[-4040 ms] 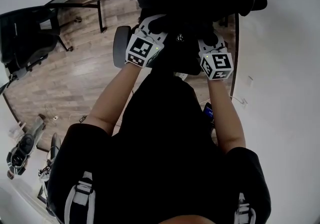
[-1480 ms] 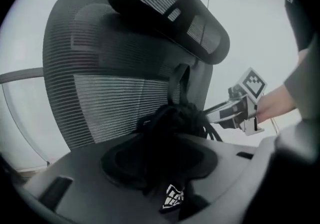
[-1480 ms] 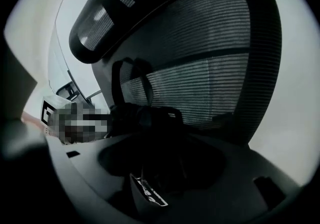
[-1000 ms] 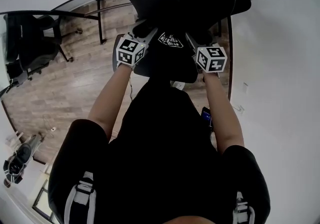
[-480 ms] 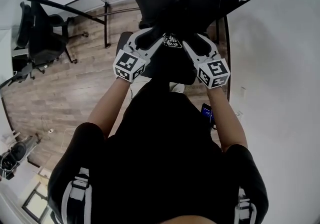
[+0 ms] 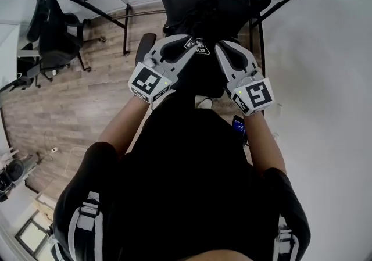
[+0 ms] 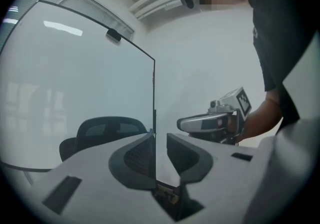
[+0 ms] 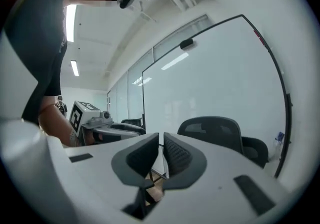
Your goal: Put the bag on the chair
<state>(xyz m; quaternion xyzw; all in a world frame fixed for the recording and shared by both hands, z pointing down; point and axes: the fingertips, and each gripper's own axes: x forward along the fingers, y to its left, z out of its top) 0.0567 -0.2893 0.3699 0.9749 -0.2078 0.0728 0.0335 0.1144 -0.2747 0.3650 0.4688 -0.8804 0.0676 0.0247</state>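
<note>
Wood-plank floor lies left of the left hand-held gripper, with a black office chair beyond it. A black-framed pale panel stands ahead of the right hand-held gripper, with ceiling strip lights above.

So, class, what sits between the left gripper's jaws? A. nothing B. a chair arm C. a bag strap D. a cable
A: in the left gripper view only the wall shows through the gap between its jaws, which have just been closing with nothing between them.
</note>
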